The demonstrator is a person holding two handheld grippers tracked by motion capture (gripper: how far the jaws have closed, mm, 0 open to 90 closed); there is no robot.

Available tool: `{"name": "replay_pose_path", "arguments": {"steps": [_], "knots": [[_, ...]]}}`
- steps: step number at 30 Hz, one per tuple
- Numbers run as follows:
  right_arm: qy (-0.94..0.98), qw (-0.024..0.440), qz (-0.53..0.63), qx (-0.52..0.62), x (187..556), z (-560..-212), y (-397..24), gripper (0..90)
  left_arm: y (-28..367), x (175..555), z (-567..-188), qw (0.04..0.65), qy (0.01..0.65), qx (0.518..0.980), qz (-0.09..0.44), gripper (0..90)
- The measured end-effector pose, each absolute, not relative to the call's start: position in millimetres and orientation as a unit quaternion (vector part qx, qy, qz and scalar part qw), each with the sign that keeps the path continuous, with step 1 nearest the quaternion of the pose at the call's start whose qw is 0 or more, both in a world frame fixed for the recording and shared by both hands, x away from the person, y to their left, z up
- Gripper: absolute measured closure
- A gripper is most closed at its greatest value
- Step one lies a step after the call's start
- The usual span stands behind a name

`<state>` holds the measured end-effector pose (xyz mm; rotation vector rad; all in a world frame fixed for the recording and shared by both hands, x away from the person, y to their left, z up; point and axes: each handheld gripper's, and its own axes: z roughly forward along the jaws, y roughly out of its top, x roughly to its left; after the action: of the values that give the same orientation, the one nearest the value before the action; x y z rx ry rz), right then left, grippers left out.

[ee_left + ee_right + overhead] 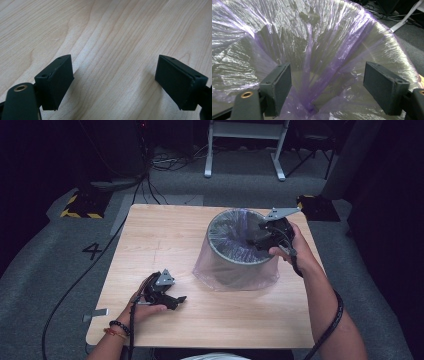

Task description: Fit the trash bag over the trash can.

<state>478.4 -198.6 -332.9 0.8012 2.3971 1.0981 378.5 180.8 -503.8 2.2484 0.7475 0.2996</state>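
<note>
Square light-wood table (165, 240) on grey carpet floor (45, 255). Directly on it: round grey metal bin (239, 265), lined with translucent purple plastic bag (235, 240).

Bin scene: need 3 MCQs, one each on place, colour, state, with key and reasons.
1. Where is the right gripper?
A. over the bin's mouth
B. flat on the table
C. on the floor

2. What tint is the bin liner?
A. green
B. purple
C. orange

3. How do the left gripper jaws stand?
A. shut on the liner
B. shut on a cable
C. open with nothing between them

Key: 1 A, the high view shows it at the bin rim, pointing inward. 2 B, the right gripper view shows translucent purple film. 3 C, the left gripper view shows bare table wood between the jaws.
</note>
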Motion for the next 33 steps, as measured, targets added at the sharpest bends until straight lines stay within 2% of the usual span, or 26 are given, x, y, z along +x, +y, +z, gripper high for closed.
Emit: {"name": "replay_pose_path", "arguments": {"steps": [12, 33], "knots": [[0.867, 0.198, 0.382, 0.253, 472, -332, -188, 23.2, 181, 379, -504, 0.368, 0.291, 0.875, 0.117, 14.8], [0.897, 0.156, 0.32, 0.261, 474, -332, -178, 22.7, 181, 378, -504, 0.368, 0.291, 0.875, 0.117, 14.8]]}}
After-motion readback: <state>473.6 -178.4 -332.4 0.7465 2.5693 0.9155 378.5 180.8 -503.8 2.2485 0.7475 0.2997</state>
